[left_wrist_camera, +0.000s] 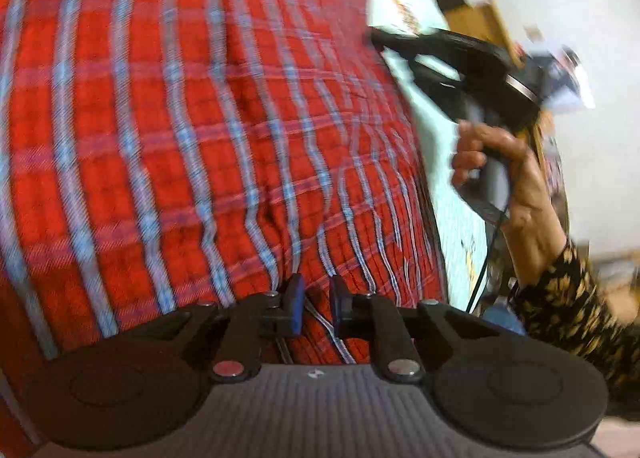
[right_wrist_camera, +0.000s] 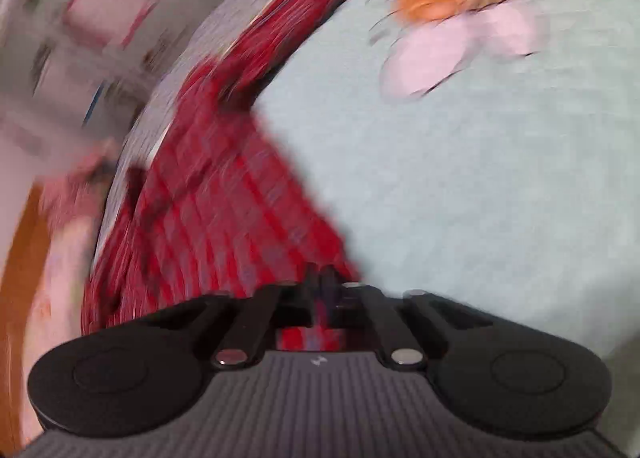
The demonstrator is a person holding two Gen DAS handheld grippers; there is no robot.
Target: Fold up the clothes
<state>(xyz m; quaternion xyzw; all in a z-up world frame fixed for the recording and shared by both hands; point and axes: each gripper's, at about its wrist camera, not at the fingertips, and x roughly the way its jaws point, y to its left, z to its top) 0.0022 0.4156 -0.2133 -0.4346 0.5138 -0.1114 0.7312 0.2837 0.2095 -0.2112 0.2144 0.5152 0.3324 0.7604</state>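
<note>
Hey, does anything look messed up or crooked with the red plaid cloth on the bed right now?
Nothing damaged or spilled. The red plaid cloth is rumpled, with wavy creases bunching toward the left gripper. In the right wrist view its edge runs diagonally across the pale bedsheet. Both views are motion-blurred.

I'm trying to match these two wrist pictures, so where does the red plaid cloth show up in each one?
Left wrist view: the red plaid cloth fills the left and middle, running down to the claw.
Right wrist view: the cloth is a blurred band from top centre down to the claw, left of middle.
Shared landmark: the pale green sheet lies right of the cloth in both.
</note>
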